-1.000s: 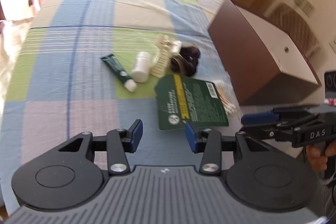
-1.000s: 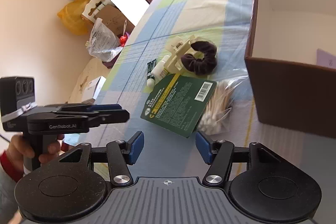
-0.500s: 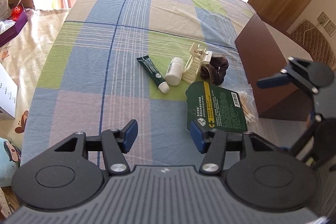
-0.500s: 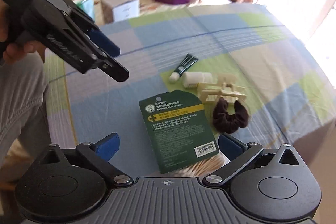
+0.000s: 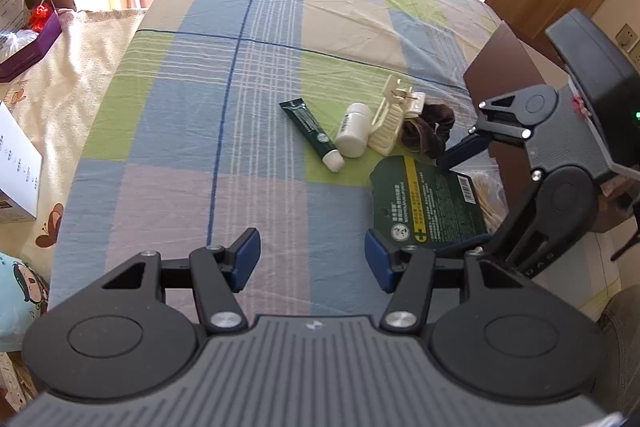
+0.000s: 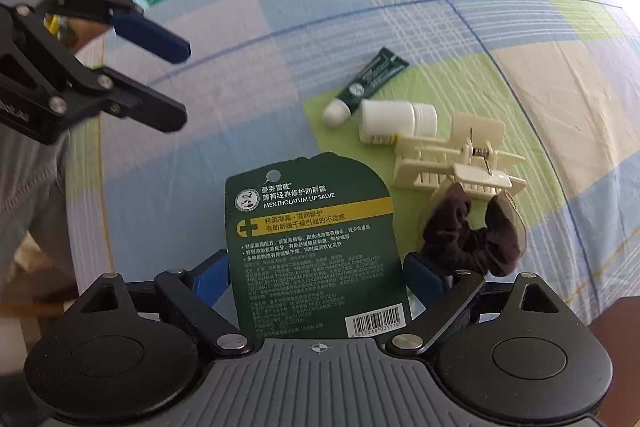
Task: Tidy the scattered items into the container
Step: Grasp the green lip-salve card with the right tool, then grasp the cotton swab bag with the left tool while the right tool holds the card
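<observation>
Lip salve card [image 6: 316, 247] between the right gripper [image 6: 316, 279] parted jaws, left gripper [image 5: 312, 259] spread.

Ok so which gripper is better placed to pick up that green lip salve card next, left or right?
Right. The right gripper is open with its fingers either side of the green lip salve card. The left gripper is open over bare cloth beside the card.

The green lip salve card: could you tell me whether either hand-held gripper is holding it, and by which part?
Neither holds it. The right hand-held gripper straddles the green lip salve card near its barcode end, jaws open; the left hand-held gripper is open, empty.
</observation>
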{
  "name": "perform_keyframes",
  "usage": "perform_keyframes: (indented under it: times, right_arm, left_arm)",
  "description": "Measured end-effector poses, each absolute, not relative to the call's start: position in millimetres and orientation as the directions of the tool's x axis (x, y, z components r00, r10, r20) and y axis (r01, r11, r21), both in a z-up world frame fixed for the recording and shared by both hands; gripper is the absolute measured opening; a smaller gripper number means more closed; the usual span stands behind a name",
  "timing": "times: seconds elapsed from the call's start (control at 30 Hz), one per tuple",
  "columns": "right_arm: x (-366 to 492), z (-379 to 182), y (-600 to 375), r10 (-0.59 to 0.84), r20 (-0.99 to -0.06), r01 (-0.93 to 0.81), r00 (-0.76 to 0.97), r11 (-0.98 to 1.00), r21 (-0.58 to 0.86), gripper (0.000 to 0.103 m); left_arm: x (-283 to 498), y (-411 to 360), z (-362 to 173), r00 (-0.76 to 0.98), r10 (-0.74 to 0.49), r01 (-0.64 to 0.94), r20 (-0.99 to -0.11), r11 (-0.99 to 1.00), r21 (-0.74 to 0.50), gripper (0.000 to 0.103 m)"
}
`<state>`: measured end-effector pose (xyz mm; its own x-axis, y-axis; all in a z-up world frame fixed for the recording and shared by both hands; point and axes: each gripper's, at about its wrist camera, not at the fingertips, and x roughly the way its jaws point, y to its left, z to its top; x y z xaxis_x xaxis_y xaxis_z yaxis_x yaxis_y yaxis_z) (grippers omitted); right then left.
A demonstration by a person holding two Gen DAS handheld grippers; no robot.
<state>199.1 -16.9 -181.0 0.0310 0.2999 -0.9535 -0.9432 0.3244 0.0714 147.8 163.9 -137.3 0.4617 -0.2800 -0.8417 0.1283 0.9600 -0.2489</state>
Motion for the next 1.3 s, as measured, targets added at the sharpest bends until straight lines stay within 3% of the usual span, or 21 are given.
perform_keyframes:
  times: [0.37, 0.57, 0.93, 1.17, 1.3]
  right_arm:
    - [165.0, -139.6, -44.1, 0.39, -0.905, -0.871, 0.169, 0.489, 0.048, 0.093]
    - [142.8, -115.9, -83.8, 0.438, -0.878, -0.772, 0.192, 0.62, 0.14, 0.093]
    - [107.7, -113.1, -180.0, 0.338, -0.907, -0.519, 0.25, 0.838, 0.169, 0.093]
    - [100.8, -103.1, -212.0, 0.323, -0.898, -0.453, 0.298, 0.876, 0.164, 0.093]
    - [92.7, -100.5, -227.5, 0.322, -0.894, -0.417, 0.312, 0.892, 0.176, 0.093]
  left_arm:
    - [176.2, 160.0, -141.7, 0.451, -0.271, 0.107, -0.85, 0.962, -0.25, 0.051]
    - [194.8, 123.5, -132.9, 0.442, -0.336, 0.236, -0.832, 0.938, -0.253, 0.046]
    - [180.9, 45.9, -134.0, 0.354, -0.445, 0.401, -0.822, 0.867, -0.297, 0.047]
    - [187.2, 5.2, -141.3, 0.325, -0.468, 0.382, -0.822, 0.86, -0.339, 0.048]
    - [195.2, -15.1, -162.6, 0.302, -0.412, 0.351, -0.86, 0.887, -0.301, 0.048]
